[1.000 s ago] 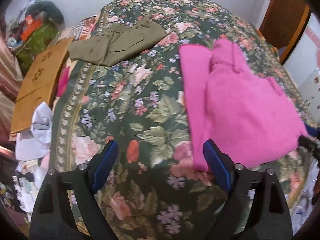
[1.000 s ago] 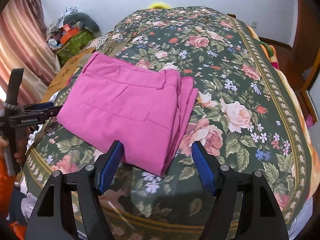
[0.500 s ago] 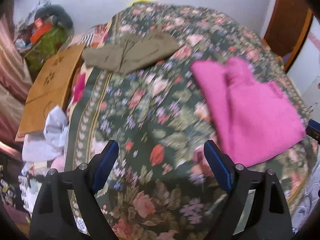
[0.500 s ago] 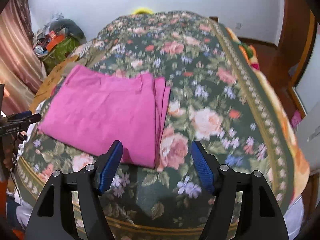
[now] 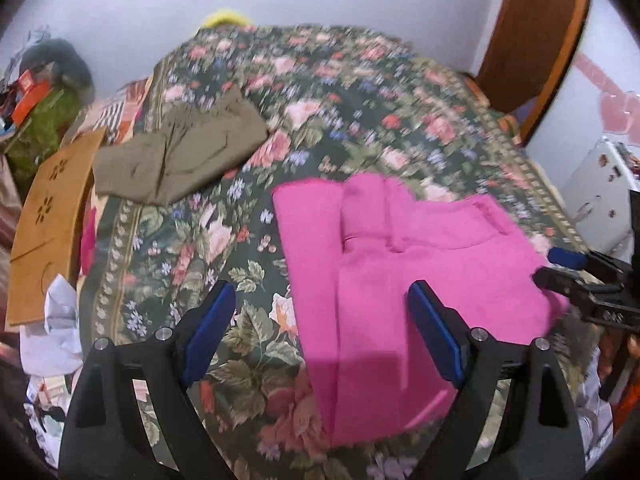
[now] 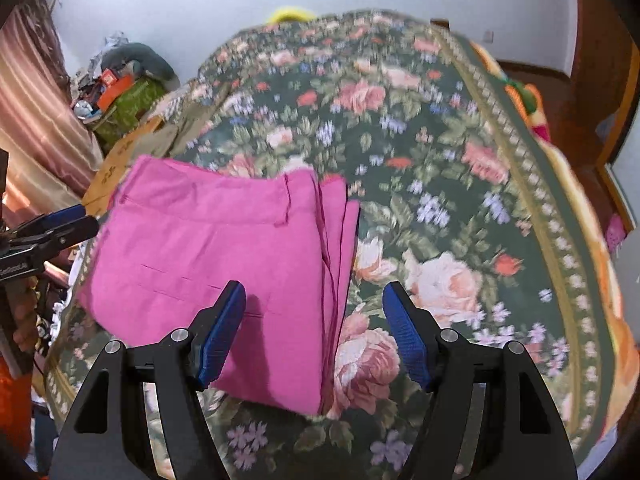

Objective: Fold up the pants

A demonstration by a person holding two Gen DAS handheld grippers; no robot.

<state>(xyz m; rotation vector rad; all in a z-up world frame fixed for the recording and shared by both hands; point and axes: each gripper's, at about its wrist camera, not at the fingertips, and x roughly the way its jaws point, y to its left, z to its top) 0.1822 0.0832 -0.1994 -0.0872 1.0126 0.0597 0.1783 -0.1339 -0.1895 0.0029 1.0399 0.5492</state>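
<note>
Flowers cover the big bed (image 5: 360, 92) that fills most of the room, and the pink pants (image 5: 400, 280) lie on its near end, already folded into a flat thick pile. My left tool (image 5: 320, 328) hangs over the pile's left edge with its blue pads wide apart and nothing between them. My right tool (image 6: 312, 328) hangs over the pile's right edge, where the stacked layers show, and its pads are apart too, holding nothing.

I think the pile wants one more fold, or just a neat finish. To do it well, I would come down on both near corners at once, pinch all the layers together, and lift them evenly so the stack does not slide apart. The right edge looks like it has many thin layers, so I must get the pads under the lowest one. Then I would carry the near side over to the far side and line up the edges.

The pile's near edge sits close to the near edge of the bed, so I should not pull it toward me or it may slip off. Beyond the pile there is lots of bare blanket to move in. Some olive pants (image 5: 176, 152) lie far off to the left, well apart. A brown board (image 5: 48, 220) and white crumpled paper (image 5: 60, 328) crowd the bed's left side.
</note>
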